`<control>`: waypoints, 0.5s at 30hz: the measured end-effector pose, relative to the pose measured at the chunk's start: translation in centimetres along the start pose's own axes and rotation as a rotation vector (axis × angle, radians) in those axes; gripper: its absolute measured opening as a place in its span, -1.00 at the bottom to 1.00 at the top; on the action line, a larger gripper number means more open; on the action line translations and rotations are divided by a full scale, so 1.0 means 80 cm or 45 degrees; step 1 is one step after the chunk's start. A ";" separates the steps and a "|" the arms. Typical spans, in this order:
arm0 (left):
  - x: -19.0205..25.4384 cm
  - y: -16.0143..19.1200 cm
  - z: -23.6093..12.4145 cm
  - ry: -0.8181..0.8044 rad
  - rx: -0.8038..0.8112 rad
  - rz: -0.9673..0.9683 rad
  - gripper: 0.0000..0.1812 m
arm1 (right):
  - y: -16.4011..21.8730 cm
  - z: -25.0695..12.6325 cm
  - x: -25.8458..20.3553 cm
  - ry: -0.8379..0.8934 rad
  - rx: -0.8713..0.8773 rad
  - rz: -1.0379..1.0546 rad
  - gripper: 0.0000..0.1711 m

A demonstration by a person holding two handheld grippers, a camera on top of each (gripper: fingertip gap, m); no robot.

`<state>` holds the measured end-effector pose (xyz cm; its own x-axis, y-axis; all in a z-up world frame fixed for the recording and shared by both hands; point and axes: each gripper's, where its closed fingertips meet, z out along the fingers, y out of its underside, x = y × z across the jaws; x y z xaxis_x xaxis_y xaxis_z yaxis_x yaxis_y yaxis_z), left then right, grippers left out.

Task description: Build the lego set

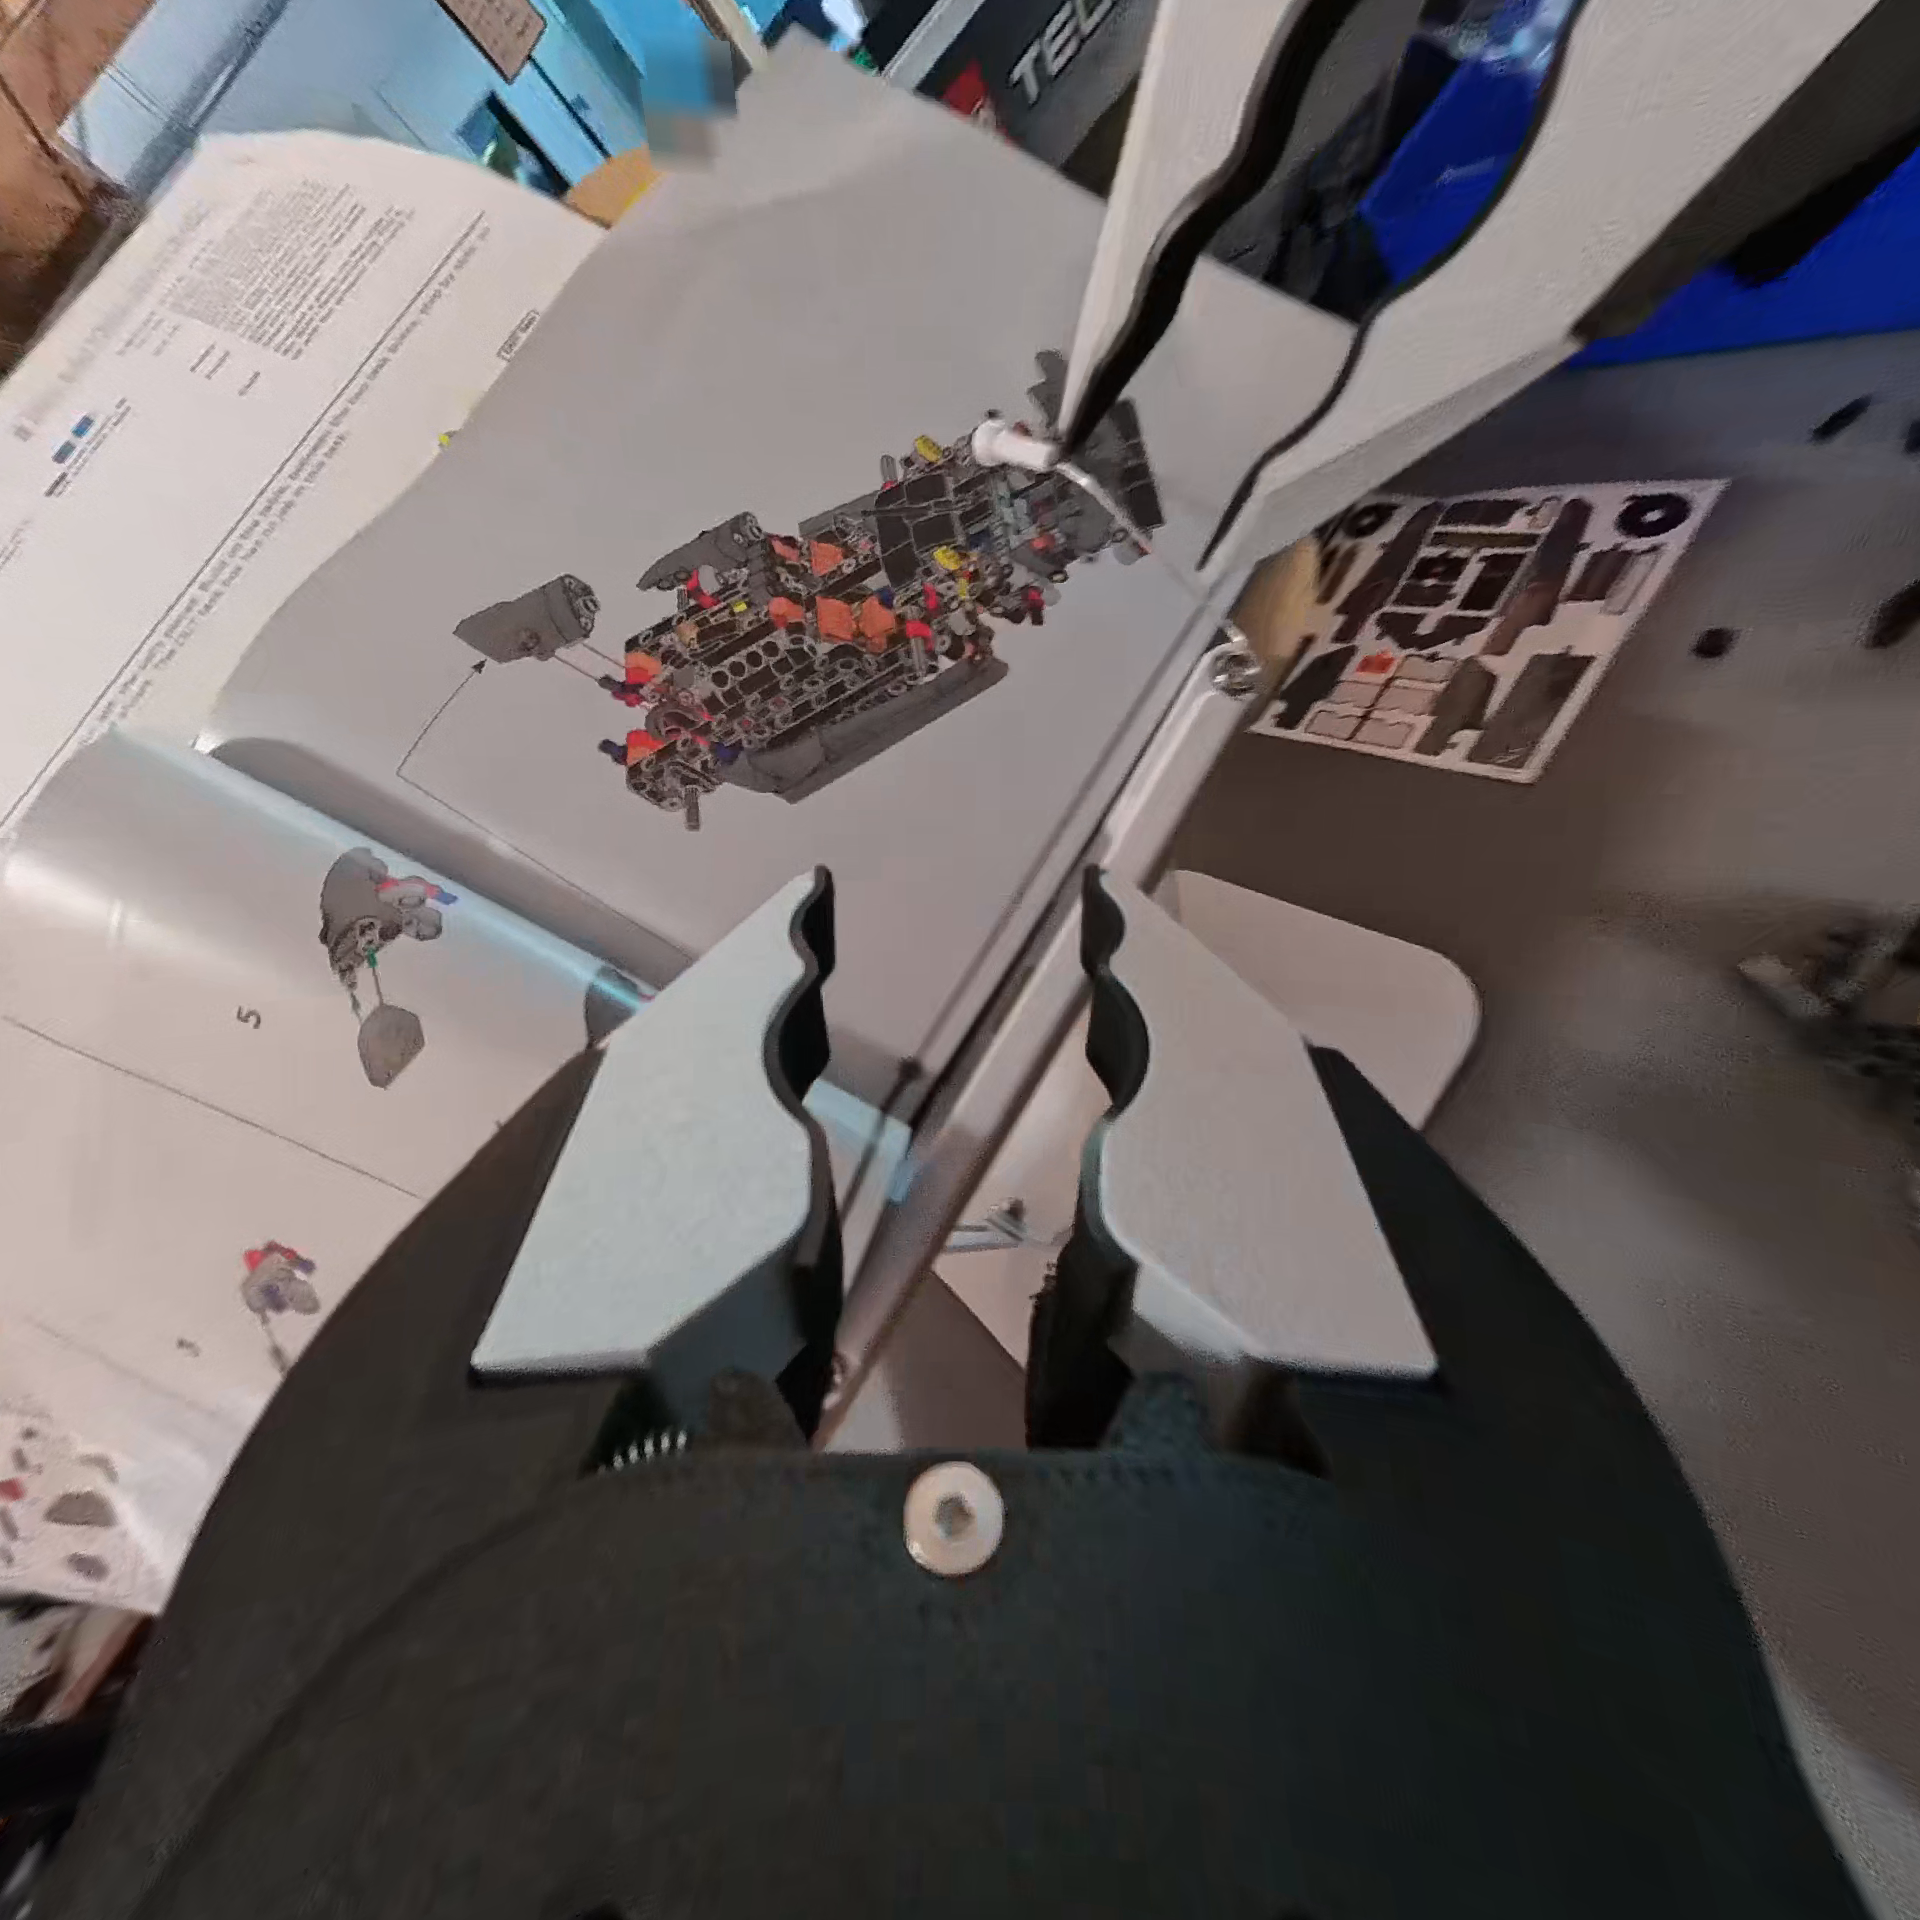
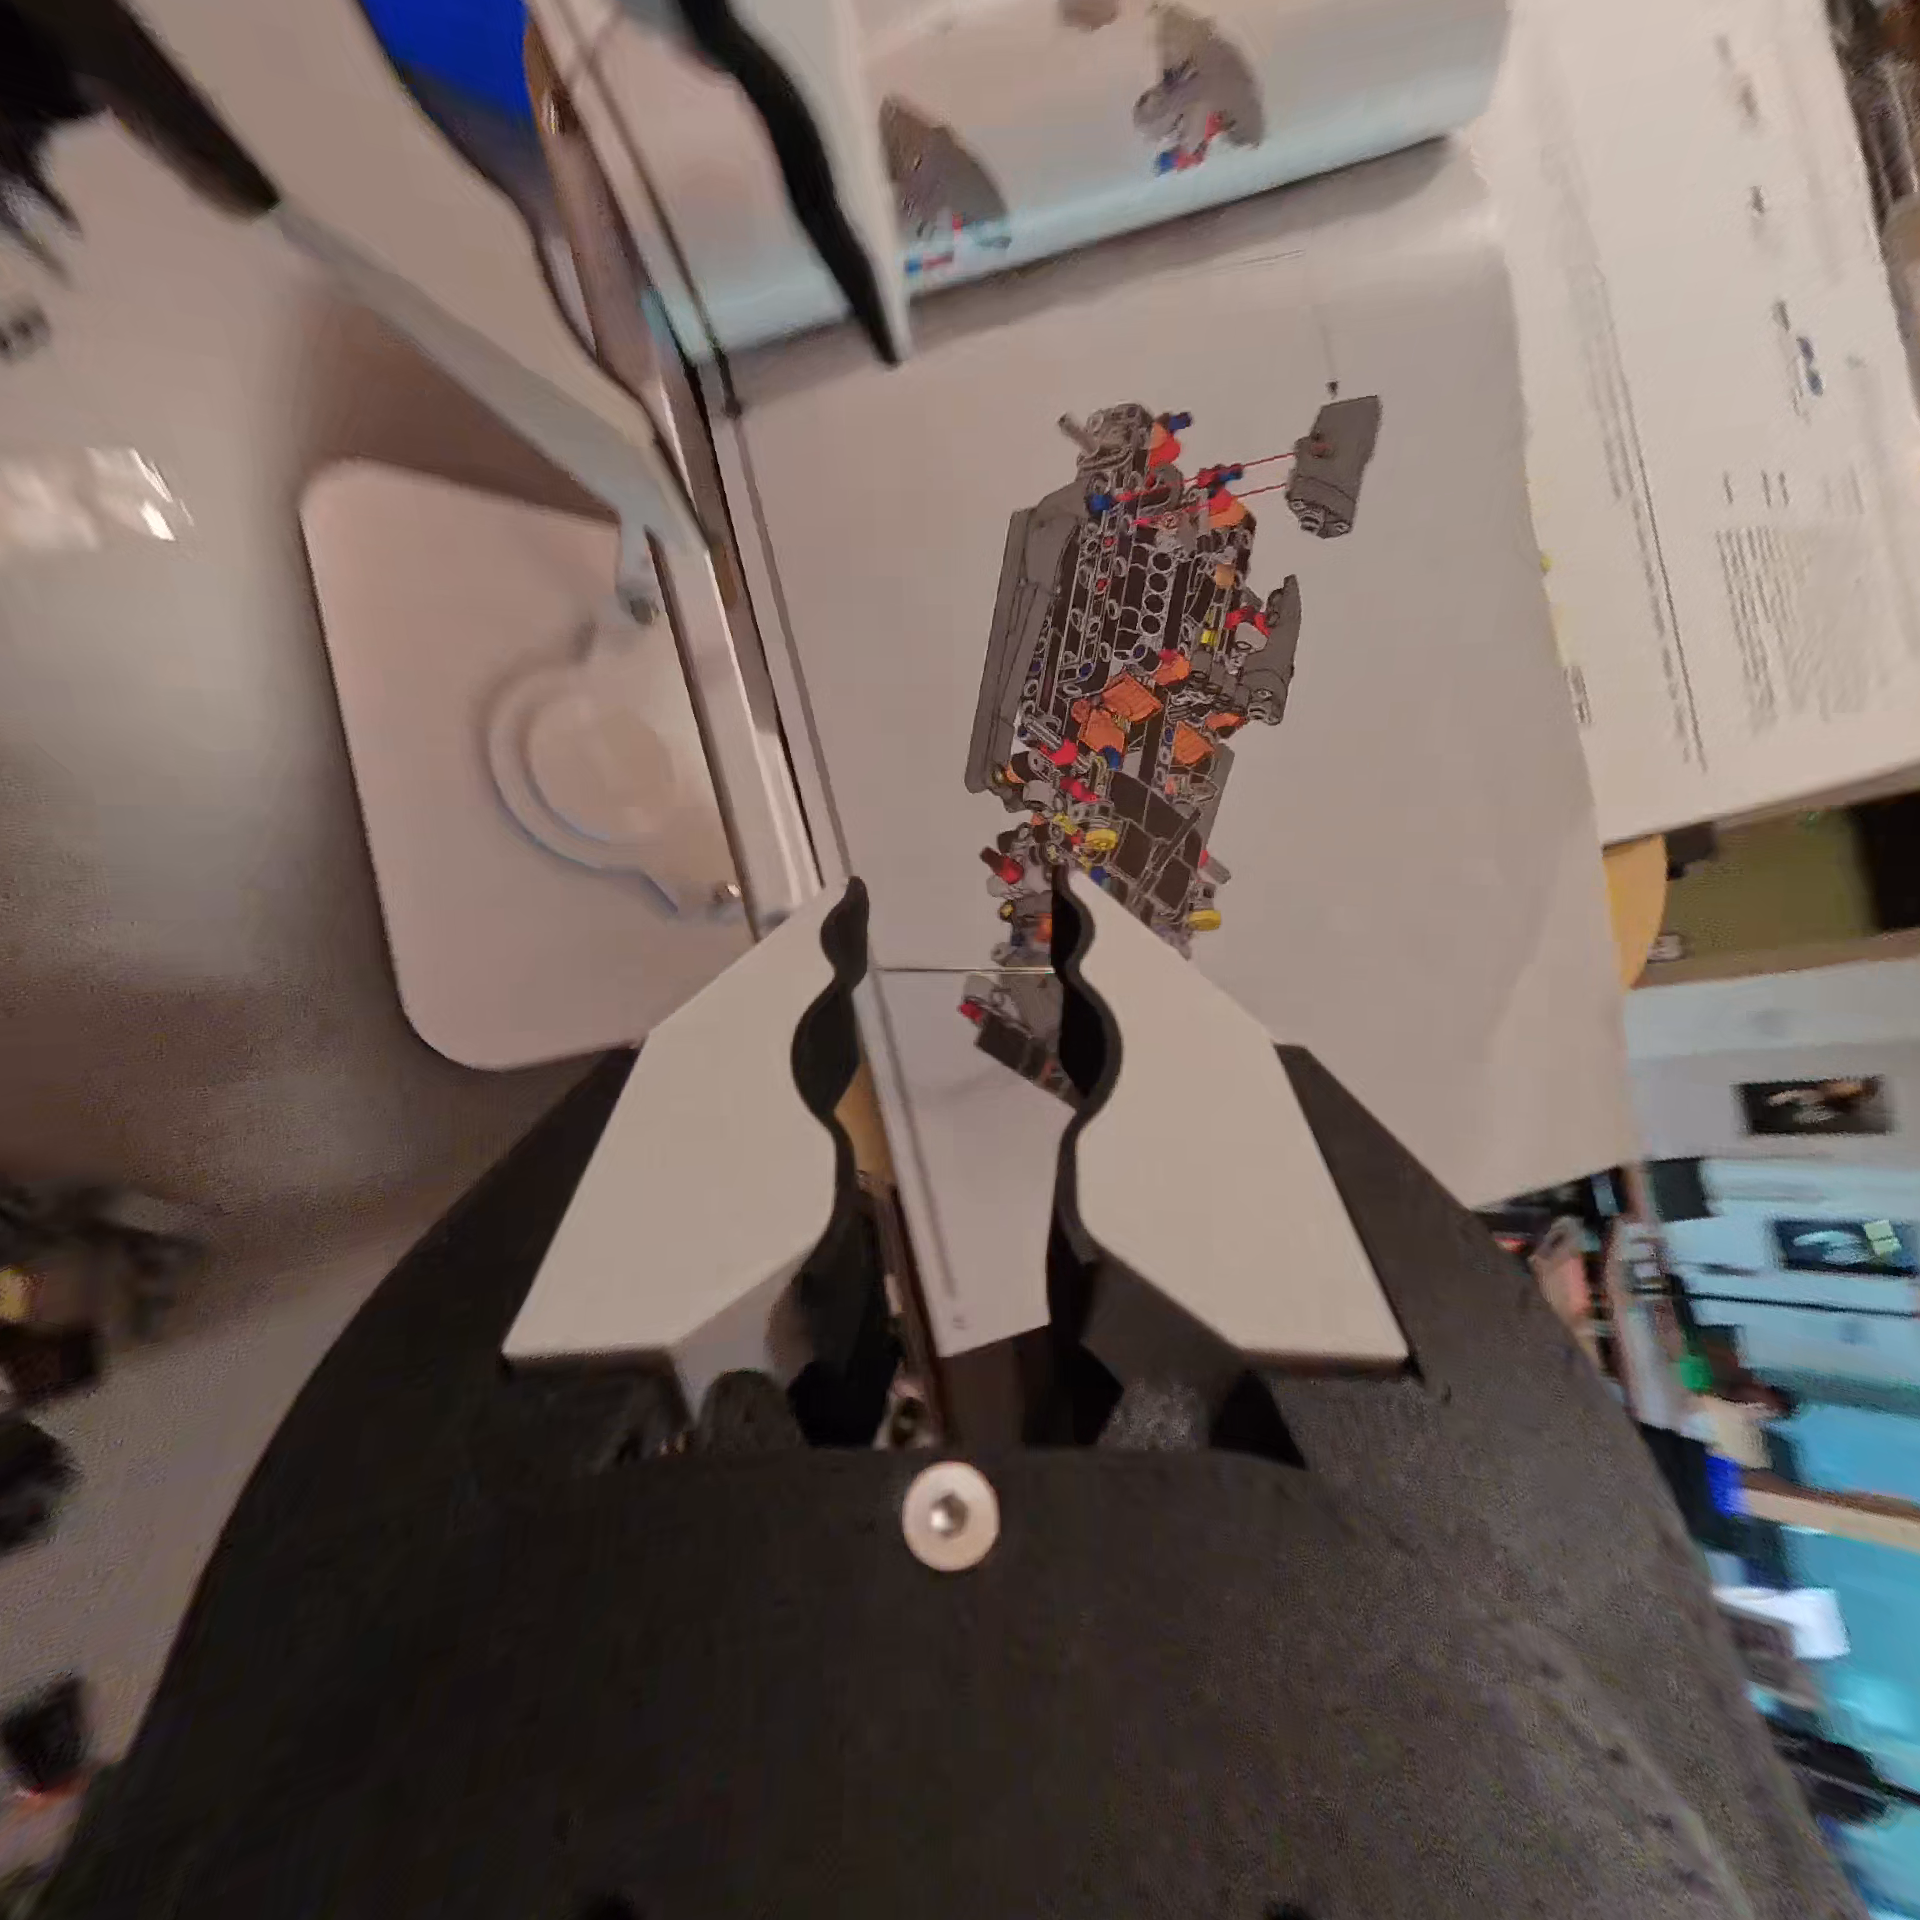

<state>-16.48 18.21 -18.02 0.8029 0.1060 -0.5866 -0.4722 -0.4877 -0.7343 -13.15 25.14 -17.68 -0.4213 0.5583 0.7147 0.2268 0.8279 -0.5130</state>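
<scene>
Over booklet page [image 1: 831, 343] | left gripper [image 1: 956, 894] parted | right gripper [image 2: 956, 899] parted

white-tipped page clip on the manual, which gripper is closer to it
Right. The right gripper has its fingertips at the white-tipped page clip; the left gripper sits open farther down the instruction manual edge, apart from it.
</scene>
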 end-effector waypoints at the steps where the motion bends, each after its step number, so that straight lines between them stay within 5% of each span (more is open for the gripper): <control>1: -0.006 0.004 0.008 -0.029 -0.026 0.025 -0.47 | 0.004 0.006 0.001 -0.022 -0.035 -0.078 -0.62; 5: -0.013 0.017 0.027 -0.035 -0.081 0.019 -0.47 | 0.024 0.022 -0.003 -0.128 -0.158 -0.331 -0.58; 11: -0.012 0.022 0.029 -0.117 -0.086 0.083 -0.69 | 0.028 0.033 -0.015 -0.194 -0.215 -0.493 -0.81; 15: -0.021 0.022 0.023 -0.153 -0.087 0.071 -0.72 | 0.022 0.020 -0.015 -0.259 -0.162 -0.495 -0.66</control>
<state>-19.32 18.75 -18.96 0.7248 0.1782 -0.6655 -0.4854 -0.5534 -0.6768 -13.65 25.85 -20.18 -0.6574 0.1930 0.7284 0.1181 0.9811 -0.1533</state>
